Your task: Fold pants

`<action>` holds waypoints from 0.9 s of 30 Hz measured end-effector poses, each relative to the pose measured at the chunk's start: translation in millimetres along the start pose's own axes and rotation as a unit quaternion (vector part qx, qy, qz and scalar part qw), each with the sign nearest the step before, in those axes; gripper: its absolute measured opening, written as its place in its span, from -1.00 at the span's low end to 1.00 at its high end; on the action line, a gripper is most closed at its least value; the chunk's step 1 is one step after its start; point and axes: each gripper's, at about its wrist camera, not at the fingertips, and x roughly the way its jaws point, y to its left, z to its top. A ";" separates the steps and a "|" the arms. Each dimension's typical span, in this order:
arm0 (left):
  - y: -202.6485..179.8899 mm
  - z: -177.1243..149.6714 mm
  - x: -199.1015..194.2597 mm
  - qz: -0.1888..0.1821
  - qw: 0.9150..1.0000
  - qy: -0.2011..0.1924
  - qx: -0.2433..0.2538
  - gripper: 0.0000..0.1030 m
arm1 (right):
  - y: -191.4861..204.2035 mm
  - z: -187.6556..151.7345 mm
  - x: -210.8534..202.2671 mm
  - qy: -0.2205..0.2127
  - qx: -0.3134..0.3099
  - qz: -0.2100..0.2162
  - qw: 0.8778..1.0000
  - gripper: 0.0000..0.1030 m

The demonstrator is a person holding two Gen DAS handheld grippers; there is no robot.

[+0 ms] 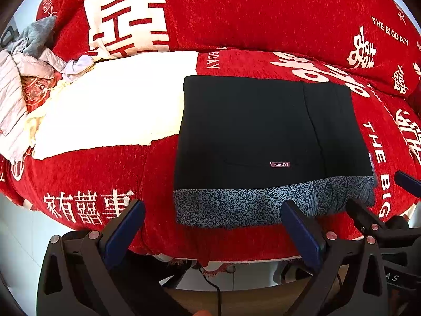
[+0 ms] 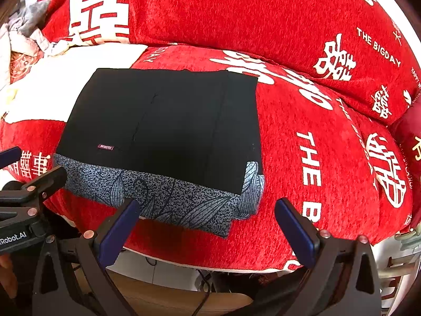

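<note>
The black pants (image 1: 250, 131) lie folded into a flat rectangle on the red sofa seat, with a small "FASHION" label (image 1: 280, 164) and a grey patterned band (image 1: 236, 205) along the near edge. They also show in the right wrist view (image 2: 171, 126). My left gripper (image 1: 213, 210) is open and empty, just in front of the band's near edge. My right gripper (image 2: 206, 210) is open and empty, in front of the pants' near right corner. Each gripper shows at the edge of the other's view.
The red sofa cover (image 1: 263, 13) with white characters spans seat and backrest. A white cloth (image 1: 110, 105) lies left of the pants. A heap of grey and striped clothes (image 1: 23, 60) sits at the far left. The sofa's front edge (image 2: 210, 258) drops to the floor below.
</note>
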 end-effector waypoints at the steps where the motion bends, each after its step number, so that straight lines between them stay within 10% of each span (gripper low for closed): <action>1: 0.2 -0.1 -0.1 0.000 1.000 0.000 -0.001 1.00 | 0.7 -0.1 0.2 0.001 0.000 0.000 1.000 0.99; 27: 0.3 2.2 5.5 -0.008 1.000 0.006 0.009 1.00 | 1.9 -1.0 6.3 0.011 -0.001 -0.001 1.000 0.99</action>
